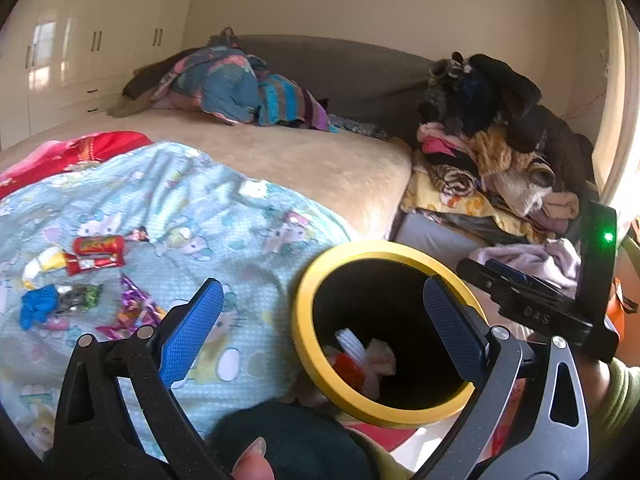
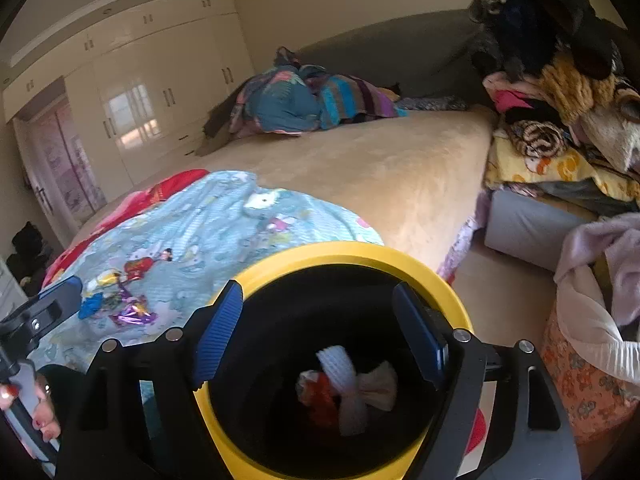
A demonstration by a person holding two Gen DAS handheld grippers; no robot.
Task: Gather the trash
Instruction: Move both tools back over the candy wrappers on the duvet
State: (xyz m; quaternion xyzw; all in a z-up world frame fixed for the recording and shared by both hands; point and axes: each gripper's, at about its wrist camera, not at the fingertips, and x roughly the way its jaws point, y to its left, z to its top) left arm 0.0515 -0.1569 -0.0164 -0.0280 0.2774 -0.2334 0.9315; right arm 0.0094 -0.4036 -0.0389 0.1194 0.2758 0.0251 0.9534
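Note:
A black bin with a yellow rim [image 1: 308, 280] [image 2: 352, 250] stands beside the bed. Inside it lie white and red wrappers [image 1: 360, 356] [image 2: 348, 384]. Several wrappers lie on the light blue cartoon blanket [image 1: 180, 200]: a red packet [image 1: 98, 246], a blue piece [image 1: 38, 306] and purple foil [image 1: 134, 306] [image 2: 132, 314]. My left gripper [image 1: 324, 312] is open and empty, one finger over the blanket, one over the bin. My right gripper [image 2: 318, 312] is open and empty, right above the bin's mouth. The right gripper's body [image 1: 536, 308] shows in the left wrist view.
A beige bed [image 1: 300, 156] carries a bundle of colourful bedding [image 1: 240, 88] at the far end. A tall pile of clothes [image 1: 500, 152] sits to the right. A fabric laundry basket [image 2: 580, 380] stands at the right. White wardrobes [image 2: 132, 92] line the far wall.

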